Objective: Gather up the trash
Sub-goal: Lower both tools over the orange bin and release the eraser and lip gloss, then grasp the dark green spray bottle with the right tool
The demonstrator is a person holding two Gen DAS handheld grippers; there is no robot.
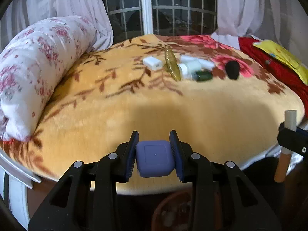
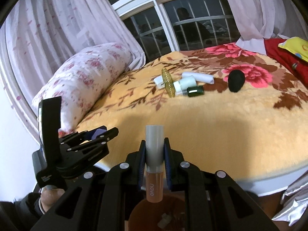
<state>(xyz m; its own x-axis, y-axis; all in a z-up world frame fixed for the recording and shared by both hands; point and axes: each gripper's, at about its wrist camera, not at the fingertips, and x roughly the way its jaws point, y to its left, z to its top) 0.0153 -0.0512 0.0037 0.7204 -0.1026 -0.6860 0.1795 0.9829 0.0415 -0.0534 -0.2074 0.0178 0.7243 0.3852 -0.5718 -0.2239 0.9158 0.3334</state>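
My left gripper (image 1: 155, 154) is shut on a small purple square case (image 1: 155, 158), held over the near edge of the bed; it also shows in the right wrist view (image 2: 104, 132). My right gripper (image 2: 154, 163) is shut on an upright cosmetic tube (image 2: 154, 161) with a grey cap and orange body, also seen in the left wrist view (image 1: 286, 144). Below both grippers sits a brown bin (image 2: 154, 211) with a small white item inside. More trash lies far on the blanket: a white box (image 1: 152, 62), a yellow comb (image 1: 171, 65), a white bottle (image 1: 189, 67), a green bottle (image 1: 204, 76), a black lump (image 1: 233, 69).
The bed carries a yellow floral blanket (image 1: 134, 105). A floral bolster pillow (image 1: 34, 67) lies along its left side. Red cloth (image 1: 269, 63) and a yellow bag (image 1: 283, 57) lie at the right. Curtains and a barred window (image 1: 159, 9) stand behind the bed.
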